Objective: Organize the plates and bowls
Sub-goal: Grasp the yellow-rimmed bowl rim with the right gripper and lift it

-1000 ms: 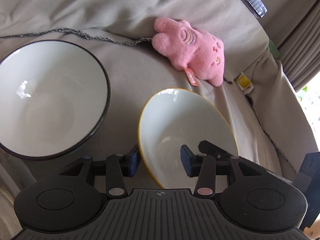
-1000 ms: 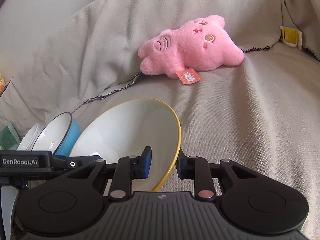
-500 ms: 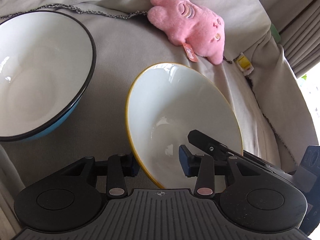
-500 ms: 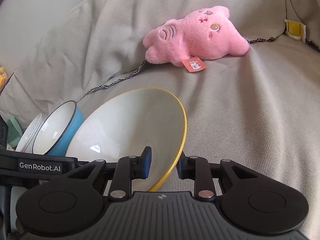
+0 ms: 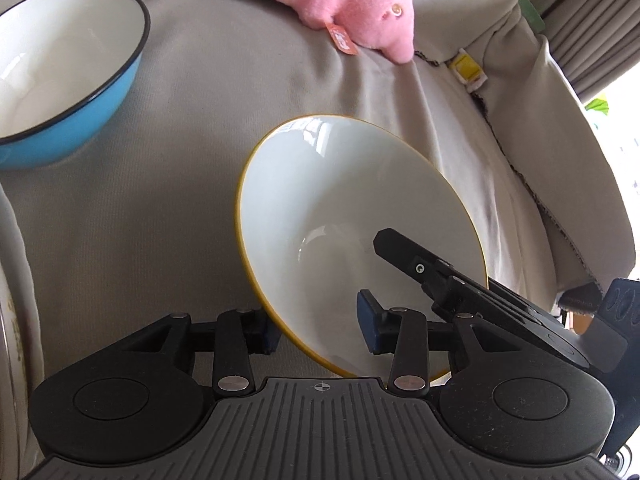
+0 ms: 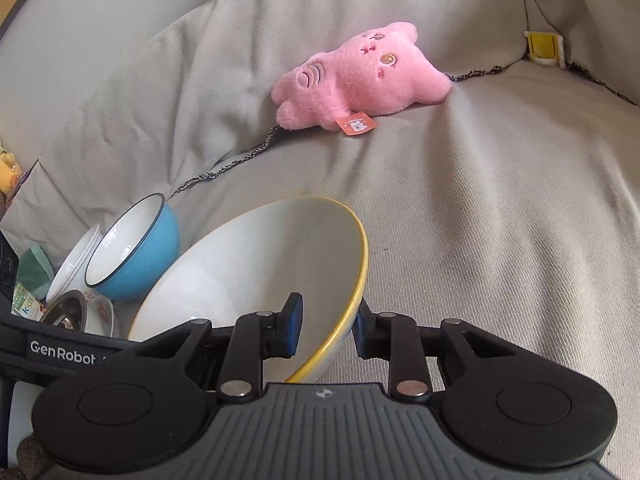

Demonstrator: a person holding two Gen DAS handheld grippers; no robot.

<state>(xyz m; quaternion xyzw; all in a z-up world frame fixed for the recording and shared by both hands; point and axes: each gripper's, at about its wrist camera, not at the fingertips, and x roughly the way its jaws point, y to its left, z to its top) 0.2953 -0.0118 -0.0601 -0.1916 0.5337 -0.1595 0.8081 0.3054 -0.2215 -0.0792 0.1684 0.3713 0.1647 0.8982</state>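
Note:
A white bowl with a yellow rim (image 5: pixel 340 208) (image 6: pixel 248 268) is tilted above the beige cloth-covered sofa. My right gripper (image 6: pixel 326 330) is shut on its near rim, one pad inside and one outside; its black finger (image 5: pixel 420 268) reaches into the bowl in the left wrist view. My left gripper (image 5: pixel 318 332) straddles the opposite rim with its jaws still apart, and the inner pad (image 5: pixel 368 328) stands clear of the wall. A blue bowl with a white inside and dark rim (image 5: pixel 60 80) (image 6: pixel 132 248) sits to the left.
A pink plush toy (image 5: pixel 352 4) (image 6: pixel 360 80) lies against the sofa back. Left of the blue bowl are stacked white bowls (image 6: pixel 74 260), a metal bowl (image 6: pixel 66 312) and a plate edge (image 5: pixel 12 320). A yellow clip (image 6: pixel 542 48) sits at the back right.
The yellow-rimmed bowl has slid deeper between the left jaws, which have narrowed a little. In the left wrist view the blue bowl and the plush have shifted up and away.

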